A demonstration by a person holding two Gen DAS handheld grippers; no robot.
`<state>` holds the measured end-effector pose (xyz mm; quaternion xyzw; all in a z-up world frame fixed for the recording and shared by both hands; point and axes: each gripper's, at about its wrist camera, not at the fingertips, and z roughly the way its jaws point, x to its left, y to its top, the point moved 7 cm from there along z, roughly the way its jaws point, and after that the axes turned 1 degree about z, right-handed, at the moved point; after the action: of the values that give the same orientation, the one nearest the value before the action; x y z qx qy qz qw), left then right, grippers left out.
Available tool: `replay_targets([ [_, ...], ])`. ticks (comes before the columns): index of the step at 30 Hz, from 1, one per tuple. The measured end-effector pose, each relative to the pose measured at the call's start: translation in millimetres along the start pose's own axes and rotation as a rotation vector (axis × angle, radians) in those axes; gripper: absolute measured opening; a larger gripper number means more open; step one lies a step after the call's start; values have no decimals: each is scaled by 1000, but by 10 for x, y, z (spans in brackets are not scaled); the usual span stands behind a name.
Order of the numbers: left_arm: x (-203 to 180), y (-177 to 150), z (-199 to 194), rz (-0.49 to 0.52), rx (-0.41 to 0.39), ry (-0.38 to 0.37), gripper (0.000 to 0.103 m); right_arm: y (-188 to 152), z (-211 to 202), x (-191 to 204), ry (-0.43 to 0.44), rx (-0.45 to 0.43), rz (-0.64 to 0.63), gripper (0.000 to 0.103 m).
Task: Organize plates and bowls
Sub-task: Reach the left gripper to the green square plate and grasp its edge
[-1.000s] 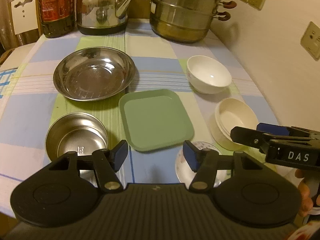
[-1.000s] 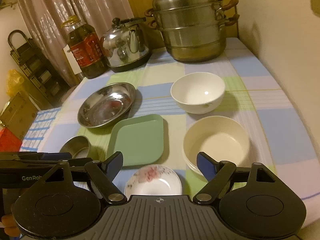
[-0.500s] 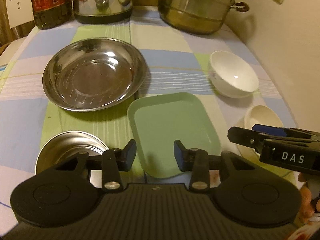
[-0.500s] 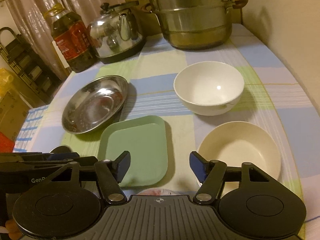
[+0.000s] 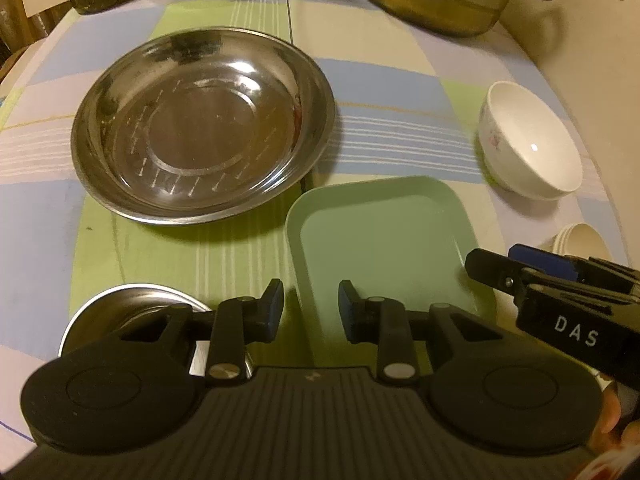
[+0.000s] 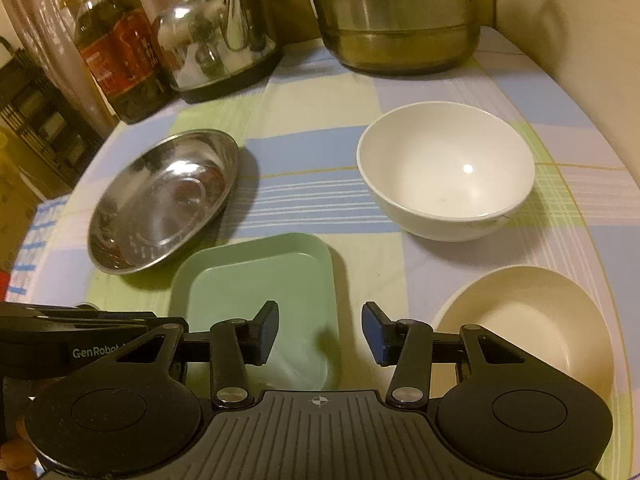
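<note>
Small steel bowl at lower left of the left view half hidden behind the left gripper; pot and oil bottle cut off at the top edge. Since a second ago, closer to the green plate, floral saucer gone from sight. Both sets of fingers closing, still released: left astride the plate's near-left rim, right gripper over its right edge; cream bowl whole only in the right view.

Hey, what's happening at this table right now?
A person is sorting dishes with two handheld grippers. Both the left gripper and the right gripper are over the green square plate, jaws closing, nothing gripped yet. The big steel plate, white bowl, cream bowl and small steel bowl sit untouched.
</note>
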<state>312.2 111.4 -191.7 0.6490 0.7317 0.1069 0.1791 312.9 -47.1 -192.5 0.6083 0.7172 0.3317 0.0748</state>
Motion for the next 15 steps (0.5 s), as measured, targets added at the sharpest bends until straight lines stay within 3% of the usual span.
replay_targets([
  [15,22,48,192,0,40,-34,15,-1,255,55,-105,64,-102,28],
])
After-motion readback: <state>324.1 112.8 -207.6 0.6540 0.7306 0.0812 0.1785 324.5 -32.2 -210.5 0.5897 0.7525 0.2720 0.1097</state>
